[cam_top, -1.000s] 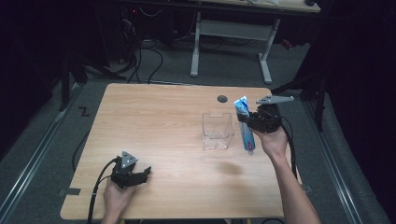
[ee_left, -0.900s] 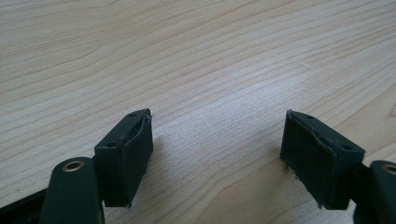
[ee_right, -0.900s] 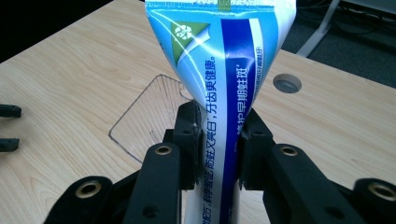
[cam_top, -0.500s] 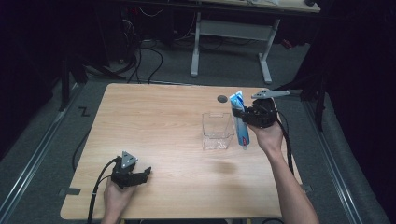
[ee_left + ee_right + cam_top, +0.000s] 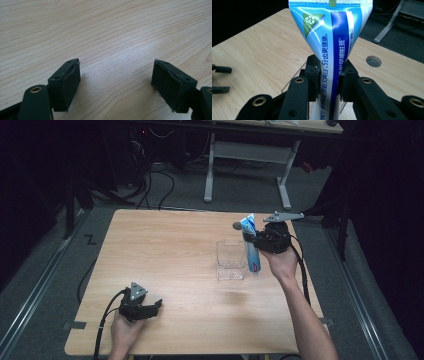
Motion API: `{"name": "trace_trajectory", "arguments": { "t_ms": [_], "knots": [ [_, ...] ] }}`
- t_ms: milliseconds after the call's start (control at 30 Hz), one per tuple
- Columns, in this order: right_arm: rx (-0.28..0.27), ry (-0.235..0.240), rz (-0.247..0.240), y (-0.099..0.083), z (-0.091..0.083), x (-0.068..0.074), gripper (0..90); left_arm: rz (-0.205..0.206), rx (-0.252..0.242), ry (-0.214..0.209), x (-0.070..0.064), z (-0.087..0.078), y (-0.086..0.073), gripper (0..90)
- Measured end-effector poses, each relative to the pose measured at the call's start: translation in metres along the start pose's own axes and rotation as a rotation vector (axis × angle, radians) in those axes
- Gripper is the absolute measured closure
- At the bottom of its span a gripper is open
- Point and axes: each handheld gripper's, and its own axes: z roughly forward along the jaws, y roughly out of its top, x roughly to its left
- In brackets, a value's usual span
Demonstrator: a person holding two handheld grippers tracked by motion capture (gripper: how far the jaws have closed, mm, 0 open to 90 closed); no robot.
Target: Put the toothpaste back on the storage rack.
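One blue toothpaste tube (image 5: 334, 50) stands clamped upright in the right gripper (image 5: 257, 241), just beside one clear plastic box (image 5: 231, 260) on the wooden table (image 5: 175, 250). The left gripper (image 5: 150, 307) rests near the front edge, jaws spread and empty.

A: Taking the clear box (image 5: 231, 261) as the landmark, where is there room on the worktop (image 5: 170, 255)?

B: Everything to its left is bare wood, right out to the left edge, and the strip in front of the box is bare too.

A: And on its right?

B: Crowded. The toothpaste tube (image 5: 251, 247) hangs upright just beside the right wall, pinched in the right hand-held gripper (image 5: 252, 240), with the forearm running back to the near edge.

A: Anything else?

B: The left hand-held gripper (image 5: 155, 306) sits well apart, toward the near-left corner, jaws spread over bare wood. A round grommet (image 5: 236, 225) lies behind the box.
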Motion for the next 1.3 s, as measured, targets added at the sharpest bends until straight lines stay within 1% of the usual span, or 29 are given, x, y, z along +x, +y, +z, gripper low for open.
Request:
{"name": "trace_trajectory", "arguments": {
  "t_ms": [300,500,600,700,800,933,1033,1167,1200,1300],
  "knots": [
    [-0.04,0.019,0.005,0.01,0.002,0.005,73.2,0.0,-0.002,-0.002,0.0,0.0,0.0,23.6],
    [-0.05,0.018,-0.001,0.015,0.004,0.009,73.0,0.001,-0.002,-0.002,0.0,0.0,0.0,23.6],
    [-0.06,0.013,-0.007,0.018,0.006,0.011,73.0,0.001,-0.002,-0.003,0.0,0.0,0.0,23.6],
    [-0.059,0.011,-0.009,0.02,0.008,0.013,73.0,0.001,-0.002,-0.003,0.0,0.0,0.0,23.6],
    [-0.064,-0.002,-0.018,0.021,0.012,0.014,73.0,0.002,-0.002,-0.003,0.0,0.0,0.0,23.6],
    [-0.058,-0.014,-0.013,0.02,0.018,0.012,72.9,0.001,-0.002,-0.003,0.0,0.0,0.0,23.6],
    [-0.054,-0.03,-0.006,0.02,0.026,0.011,72.8,0.004,0.0,-0.003,0.0,0.0,0.0,23.6],
    [-0.051,-0.033,-0.006,0.019,0.03,0.011,72.7,0.003,0.0,-0.002,0.0,0.0,0.0,23.6],
    [-0.047,-0.042,-0.012,0.019,0.032,0.011,72.6,0.003,0.0,-0.003,0.0,0.0,0.0,23.6],
    [-0.044,-0.047,-0.016,0.018,0.034,0.011,72.6,0.003,0.0,-0.003,0.0,0.0,0.0,23.6]
  ]
}}
